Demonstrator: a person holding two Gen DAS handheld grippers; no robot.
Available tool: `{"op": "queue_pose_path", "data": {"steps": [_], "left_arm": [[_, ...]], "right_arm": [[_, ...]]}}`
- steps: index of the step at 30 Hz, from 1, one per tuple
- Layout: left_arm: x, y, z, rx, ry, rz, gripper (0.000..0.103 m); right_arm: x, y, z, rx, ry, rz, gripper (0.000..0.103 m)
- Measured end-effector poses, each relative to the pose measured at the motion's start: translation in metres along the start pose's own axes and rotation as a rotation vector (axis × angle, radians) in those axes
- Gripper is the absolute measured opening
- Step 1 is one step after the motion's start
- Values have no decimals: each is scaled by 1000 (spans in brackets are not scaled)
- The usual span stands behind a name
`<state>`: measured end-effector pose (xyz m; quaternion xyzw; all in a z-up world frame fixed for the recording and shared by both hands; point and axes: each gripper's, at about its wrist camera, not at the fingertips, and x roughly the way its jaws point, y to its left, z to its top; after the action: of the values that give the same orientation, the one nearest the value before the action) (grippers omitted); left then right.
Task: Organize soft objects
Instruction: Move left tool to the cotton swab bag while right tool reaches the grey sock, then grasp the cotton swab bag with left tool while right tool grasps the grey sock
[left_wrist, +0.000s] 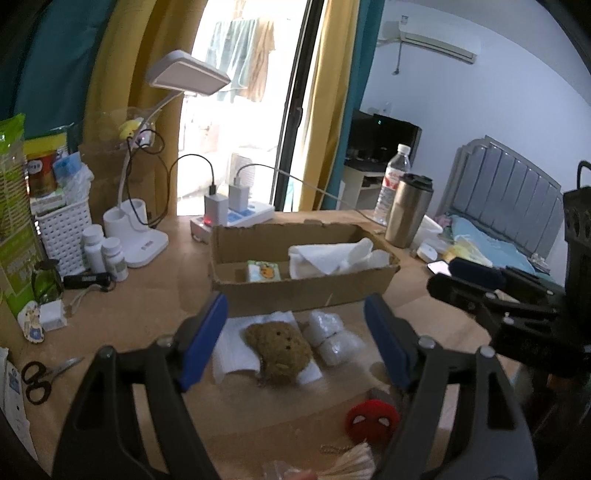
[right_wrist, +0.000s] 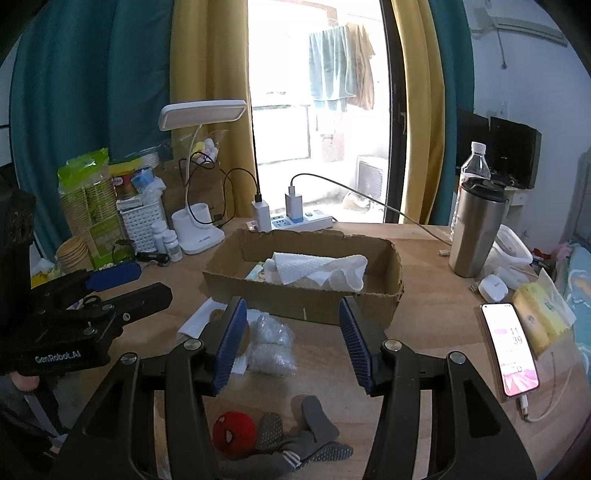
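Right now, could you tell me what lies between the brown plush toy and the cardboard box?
Only white paper under the brown plush toy, then bare table before the cardboard box; left wrist view.

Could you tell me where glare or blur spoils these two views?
Left wrist view: the window is blown out white, and the brown plush and red ball look soft. Right wrist view: the window glares too, but the box and phone stay sharp; fisheye bends both edges.
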<state>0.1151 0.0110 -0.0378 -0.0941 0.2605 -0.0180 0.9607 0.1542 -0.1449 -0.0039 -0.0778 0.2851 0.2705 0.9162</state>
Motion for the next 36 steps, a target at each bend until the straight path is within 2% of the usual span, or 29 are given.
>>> {"op": "queue_pose_path", "data": {"steps": [6, 20, 36], "left_arm": [[-8, 4, -10, -13, 1, 2, 83], [-18, 0, -48, -36, 60, -16, 85], [-11, -3, -89, -47, 167, -16, 86]], "right_arm": [[-7, 4, -11, 0, 15, -10, 55], [-14, 6, -46, 20, 66, -26, 56], [-6, 1, -81, 39, 158, -32, 56]]}}
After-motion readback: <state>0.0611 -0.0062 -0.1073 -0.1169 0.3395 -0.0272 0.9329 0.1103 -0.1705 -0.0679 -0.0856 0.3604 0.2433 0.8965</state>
